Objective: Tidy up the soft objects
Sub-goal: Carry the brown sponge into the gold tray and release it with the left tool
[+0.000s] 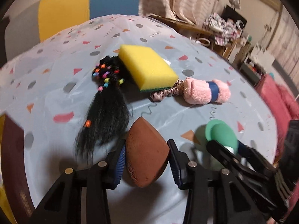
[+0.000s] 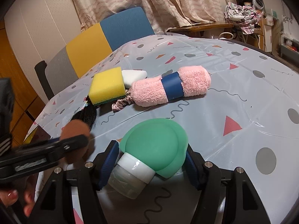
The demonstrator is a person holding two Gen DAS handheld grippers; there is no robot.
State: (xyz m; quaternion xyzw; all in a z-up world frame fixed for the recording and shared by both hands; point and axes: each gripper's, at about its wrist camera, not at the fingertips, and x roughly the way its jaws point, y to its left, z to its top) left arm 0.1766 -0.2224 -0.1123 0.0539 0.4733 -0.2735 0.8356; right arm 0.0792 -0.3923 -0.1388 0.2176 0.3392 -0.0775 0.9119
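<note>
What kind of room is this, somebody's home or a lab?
Most likely a lived-in home. A table under a patterned plastic cloth, a yellow and blue chair pulled up to it, starfish-print curtains behind, and clothes heaped on a wooden side table.

Black jaws, ribbed blue pads point(image 1: 119, 166)

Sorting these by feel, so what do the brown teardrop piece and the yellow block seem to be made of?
The brown teardrop piece looks like dense, fine-pored foam with a matte finish, probably a makeup sponge; its surface looks faintly grainy. The yellow block looks like open-cell sponge foam with a thin green layer underneath, likely a scouring pad, though its texture is too small to confirm.
</note>
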